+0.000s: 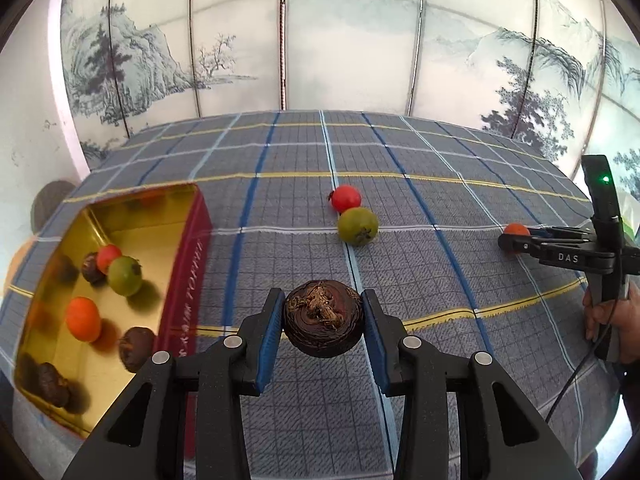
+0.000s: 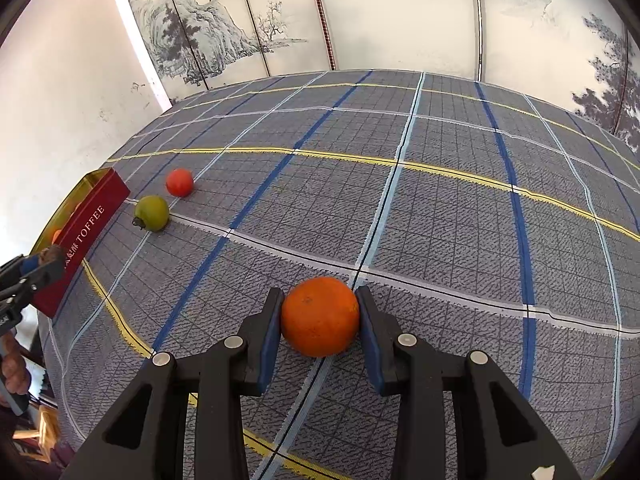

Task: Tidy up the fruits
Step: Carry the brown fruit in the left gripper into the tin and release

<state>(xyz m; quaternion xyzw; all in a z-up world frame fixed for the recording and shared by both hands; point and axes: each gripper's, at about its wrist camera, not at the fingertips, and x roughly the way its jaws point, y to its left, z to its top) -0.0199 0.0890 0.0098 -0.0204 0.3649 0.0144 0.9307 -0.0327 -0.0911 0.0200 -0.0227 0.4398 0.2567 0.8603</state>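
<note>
Brown fruit (image 1: 323,323) in L tongs (image 1: 323,322) | R tongs (image 2: 320,316) grip orange (image 2: 320,316) (tin (image 1: 188,280) nearby) | red (image 1: 346,197) + green (image 1: 357,225) fruit loose

A grey checked cloth (image 1: 400,248) with blue, white and yellow lines covers the table. Behind it stands a folding screen (image 1: 360,40) painted with misty mountains and pines. A plain white wall (image 2: 60,100) rises at the left.
</note>
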